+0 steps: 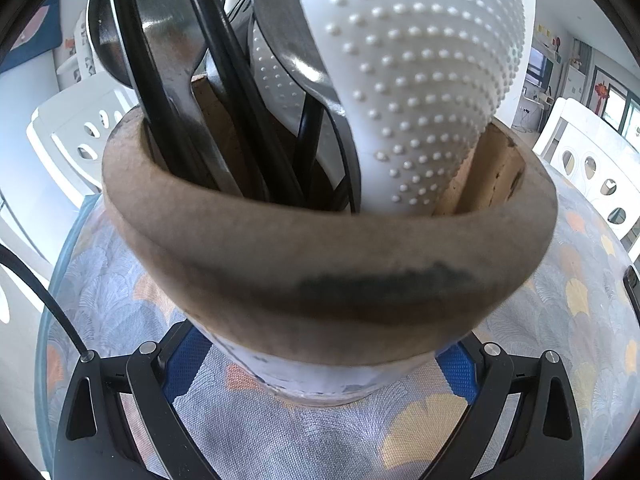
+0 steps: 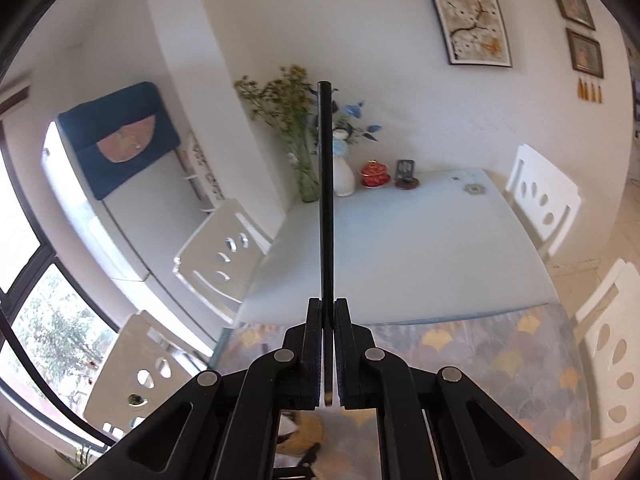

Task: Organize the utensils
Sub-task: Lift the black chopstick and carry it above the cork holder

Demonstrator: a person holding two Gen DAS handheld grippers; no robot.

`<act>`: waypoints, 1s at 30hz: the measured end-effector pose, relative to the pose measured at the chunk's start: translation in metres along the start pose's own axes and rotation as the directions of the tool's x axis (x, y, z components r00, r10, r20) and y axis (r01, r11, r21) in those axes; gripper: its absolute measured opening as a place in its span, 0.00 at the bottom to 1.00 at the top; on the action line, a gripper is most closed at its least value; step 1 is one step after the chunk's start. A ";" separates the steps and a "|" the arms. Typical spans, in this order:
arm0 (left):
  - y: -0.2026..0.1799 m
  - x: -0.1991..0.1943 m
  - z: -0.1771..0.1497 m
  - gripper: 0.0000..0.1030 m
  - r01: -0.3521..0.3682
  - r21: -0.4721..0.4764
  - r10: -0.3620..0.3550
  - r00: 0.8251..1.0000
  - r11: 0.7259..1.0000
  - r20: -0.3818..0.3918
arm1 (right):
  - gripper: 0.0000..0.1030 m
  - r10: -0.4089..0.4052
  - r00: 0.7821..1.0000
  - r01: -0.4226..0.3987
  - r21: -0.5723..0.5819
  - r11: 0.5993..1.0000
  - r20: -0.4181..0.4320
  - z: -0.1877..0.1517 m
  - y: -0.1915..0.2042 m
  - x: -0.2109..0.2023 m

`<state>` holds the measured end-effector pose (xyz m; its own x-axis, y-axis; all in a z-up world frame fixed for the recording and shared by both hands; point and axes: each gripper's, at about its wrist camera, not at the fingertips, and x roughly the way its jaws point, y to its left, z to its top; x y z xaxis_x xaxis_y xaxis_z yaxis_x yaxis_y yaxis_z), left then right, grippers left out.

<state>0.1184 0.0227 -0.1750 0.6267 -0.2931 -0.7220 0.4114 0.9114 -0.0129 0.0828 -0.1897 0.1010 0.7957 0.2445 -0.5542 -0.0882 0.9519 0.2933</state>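
Observation:
In the left wrist view a utensil holder (image 1: pixel 328 264) with a brown rim and white lower body stands on the patterned cloth. It holds a white dotted ladle (image 1: pixel 420 80), metal spoons (image 1: pixel 172 52) and black handles (image 1: pixel 240 92). My left gripper (image 1: pixel 322 364) is shut on the holder's base, with a blue pad on each side. My right gripper (image 2: pixel 328 304) is raised above the table and shut on a thin black utensil (image 2: pixel 325 200). The utensil is seen edge-on and sticks straight out past the fingertips. A blurred brown shape, possibly the holder, shows below the right jaws.
The patterned tablecloth (image 2: pixel 480 352) covers the near end of a pale table (image 2: pixel 420 240). Two flower vases (image 2: pixel 344 176), a red dish (image 2: pixel 375 174) and a small dark stand sit at its far end. White chairs (image 2: pixel 544 200) line both sides. A cable (image 1: pixel 44 296) runs on the left.

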 end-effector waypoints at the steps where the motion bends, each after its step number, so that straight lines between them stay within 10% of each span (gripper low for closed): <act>1: -0.001 -0.001 0.000 0.95 -0.003 0.002 0.003 1.000 1.000 0.001 | 0.05 0.011 1.000 -0.011 -0.005 1.000 -0.003 0.000 0.003 0.000; 30: -0.003 -0.032 -0.012 0.95 -0.014 0.020 0.012 0.996 1.000 0.093 | 0.05 0.087 0.994 -0.099 -0.238 0.966 -0.060 -0.061 0.080 0.025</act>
<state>0.0895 0.0325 -0.1599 0.6908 -0.3076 -0.6543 0.4156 0.9095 0.0113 0.0585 -0.0962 0.0630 0.7476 0.3370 -0.5723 -0.3066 0.9395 0.1528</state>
